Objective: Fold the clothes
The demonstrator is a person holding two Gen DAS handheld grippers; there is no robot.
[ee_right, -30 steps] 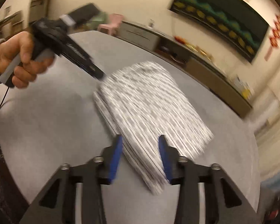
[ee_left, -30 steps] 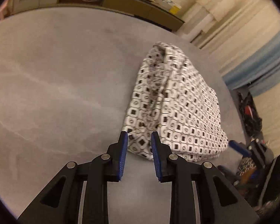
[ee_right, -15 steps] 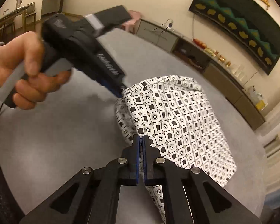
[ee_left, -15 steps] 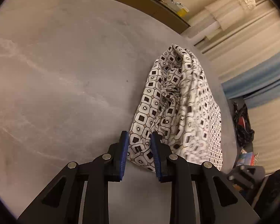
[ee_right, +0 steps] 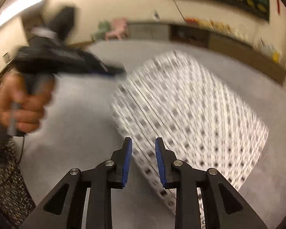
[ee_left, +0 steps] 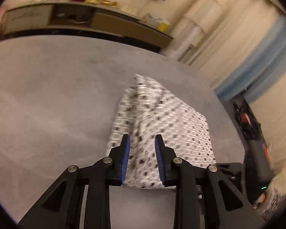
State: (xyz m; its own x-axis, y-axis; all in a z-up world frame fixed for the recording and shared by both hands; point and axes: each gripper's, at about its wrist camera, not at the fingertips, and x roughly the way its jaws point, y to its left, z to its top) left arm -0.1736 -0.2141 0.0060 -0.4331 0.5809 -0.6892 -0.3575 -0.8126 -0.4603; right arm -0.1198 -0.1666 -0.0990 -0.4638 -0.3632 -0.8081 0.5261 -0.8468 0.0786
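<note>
A white garment with a black square pattern (ee_left: 162, 122) lies folded on the grey table (ee_left: 47, 95); it also shows, blurred, in the right wrist view (ee_right: 190, 110). My left gripper (ee_left: 142, 147) is open, its jaws over the garment's near edge, holding nothing. My right gripper (ee_right: 143, 148) is open over the garment's near corner. The left gripper's body (ee_right: 63, 61) and the hand holding it (ee_right: 22, 103) show at the left of the right wrist view, its tip by the garment's far left corner.
A low cabinet (ee_left: 85, 21) runs along the wall beyond the table. Blue curtains (ee_left: 257, 64) hang at the right. Dark bags and gear (ee_left: 247, 126) sit on the floor past the table's right edge. A pink chair (ee_right: 118, 30) stands in the far background.
My right gripper was shut on the garment's edge half a second ago and has opened and let go. Both views now blur with motion. The left gripper stays open.
</note>
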